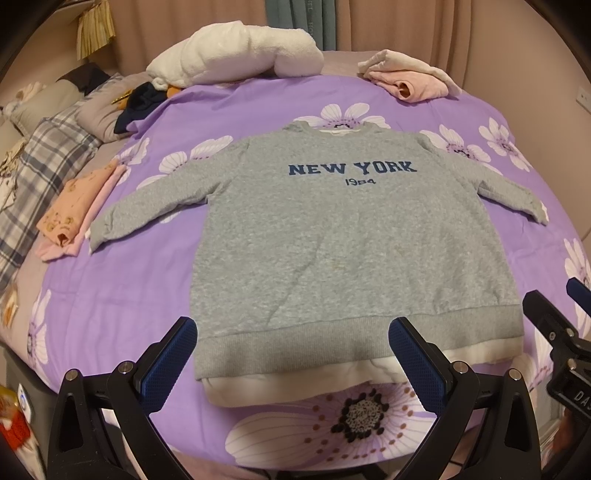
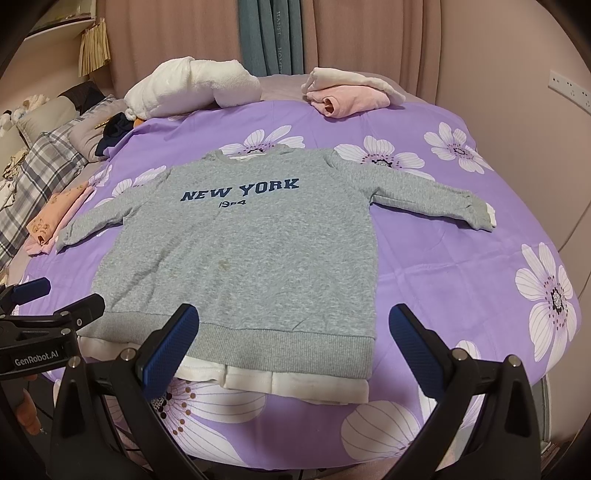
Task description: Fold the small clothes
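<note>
Left gripper (image 1: 291,332) and right gripper (image 2: 295,321) both gape wide, holding nothing.

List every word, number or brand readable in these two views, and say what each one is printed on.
"NEW YORK": dark blue letters on the chest of the grey sweatshirt.
Number line under it: starts "19" and ends "4"; the middle is too blurred to read.
"GenRobot.AI": white print on the body of the left gripper, seen from the right wrist view.
"DAS": cut-off letters on the right gripper, at the frame edge.
Vertical lettering on the teal curtain: too blurred to read.
</note>
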`<state>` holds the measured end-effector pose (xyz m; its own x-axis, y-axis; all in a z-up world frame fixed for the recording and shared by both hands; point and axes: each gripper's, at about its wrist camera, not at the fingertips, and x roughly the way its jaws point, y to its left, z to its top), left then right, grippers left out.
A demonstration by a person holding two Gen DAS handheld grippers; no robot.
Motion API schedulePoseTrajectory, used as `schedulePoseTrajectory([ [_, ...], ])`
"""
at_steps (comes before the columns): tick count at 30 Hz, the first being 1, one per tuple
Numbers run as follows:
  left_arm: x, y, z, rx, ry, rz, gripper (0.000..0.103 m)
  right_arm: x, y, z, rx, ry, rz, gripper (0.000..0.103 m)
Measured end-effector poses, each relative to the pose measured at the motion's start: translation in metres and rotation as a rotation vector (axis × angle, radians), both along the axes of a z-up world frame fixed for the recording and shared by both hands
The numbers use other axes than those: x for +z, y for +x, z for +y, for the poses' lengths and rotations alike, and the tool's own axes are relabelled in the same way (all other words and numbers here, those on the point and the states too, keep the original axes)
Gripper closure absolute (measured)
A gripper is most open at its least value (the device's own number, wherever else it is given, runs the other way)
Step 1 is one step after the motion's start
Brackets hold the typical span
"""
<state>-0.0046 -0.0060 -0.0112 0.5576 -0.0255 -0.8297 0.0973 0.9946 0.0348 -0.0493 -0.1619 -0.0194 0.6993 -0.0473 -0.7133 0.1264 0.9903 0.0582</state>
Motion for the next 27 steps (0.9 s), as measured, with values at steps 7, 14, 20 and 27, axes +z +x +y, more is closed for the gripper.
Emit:
schedulePoseTrajectory([
  [7, -0.002, 0.012, 0.018, -0.004, -0.213, 0.020, 0.001, -0.008, -0.001, -0.044, 0.003, 0.322, -0.076, 0.000],
  [14, -0.020, 0.046, 0.044, 0.025, -0.444, 0.088, 0.001, -0.043, -0.002, -0.129, -0.210, 0.626, -0.088, 0.000],
  [20, -0.036, 0.067, 0.058, 0.082, -0.543, 0.110, 0.001, -0.066, -0.001, -0.179, -0.344, 0.731, -0.120, 0.000],
  [27, -0.049, 0.090, 0.059, 0.108, -0.545, 0.143, 0.001, -0.076, 0.028, -0.224, -0.386, 0.792, -0.174, 0.000],
])
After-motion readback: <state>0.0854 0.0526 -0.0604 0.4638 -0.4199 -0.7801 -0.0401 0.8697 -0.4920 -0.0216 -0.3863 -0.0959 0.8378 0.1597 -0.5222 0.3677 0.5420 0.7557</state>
